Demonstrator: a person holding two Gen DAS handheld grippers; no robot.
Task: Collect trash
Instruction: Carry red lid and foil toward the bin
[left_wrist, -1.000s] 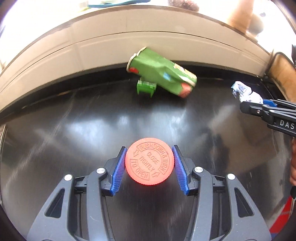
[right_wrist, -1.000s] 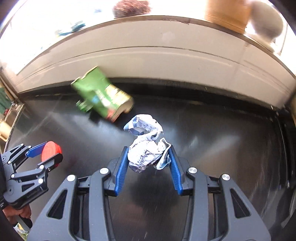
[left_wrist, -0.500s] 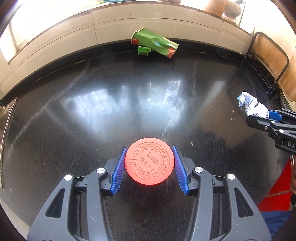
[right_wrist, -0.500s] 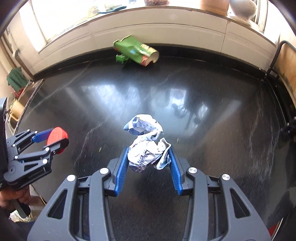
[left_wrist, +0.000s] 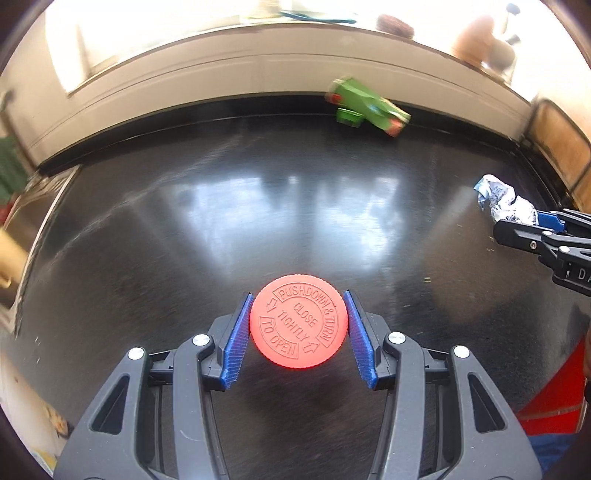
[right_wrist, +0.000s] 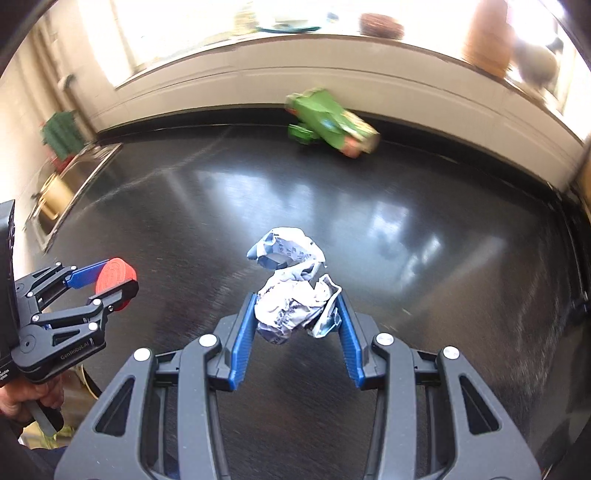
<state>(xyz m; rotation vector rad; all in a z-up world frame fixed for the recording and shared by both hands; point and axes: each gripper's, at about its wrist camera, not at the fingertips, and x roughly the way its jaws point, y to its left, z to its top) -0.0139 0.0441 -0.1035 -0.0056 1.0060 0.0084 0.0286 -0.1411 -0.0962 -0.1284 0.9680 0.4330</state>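
Observation:
My left gripper (left_wrist: 298, 334) is shut on a round red child-proof bottle cap (left_wrist: 298, 325), held above the black countertop (left_wrist: 258, 206). In the right wrist view that gripper (right_wrist: 110, 282) shows at the left edge with the red cap (right_wrist: 115, 273) between its pads. My right gripper (right_wrist: 295, 325) is shut on a crumpled white-and-blue paper wad (right_wrist: 291, 295); the same wad (left_wrist: 504, 203) appears at the right edge of the left wrist view. A crushed green carton (left_wrist: 369, 107) lies on its side far back against the white wall, also seen as the green carton (right_wrist: 332, 123).
The counter ends at a white backsplash (left_wrist: 258, 74) with a bright window sill above. A sink edge (right_wrist: 70, 188) and a green object (right_wrist: 61, 134) sit at the far left. A wooden-framed object (left_wrist: 561, 136) stands at the right. Something red (left_wrist: 550, 398) lies below the counter's right edge.
Both grippers pulled back from the wall with their loads still held; the green carton shrank into the distance, then shifted rightward in both views as the view swung left. More of the counter shows.

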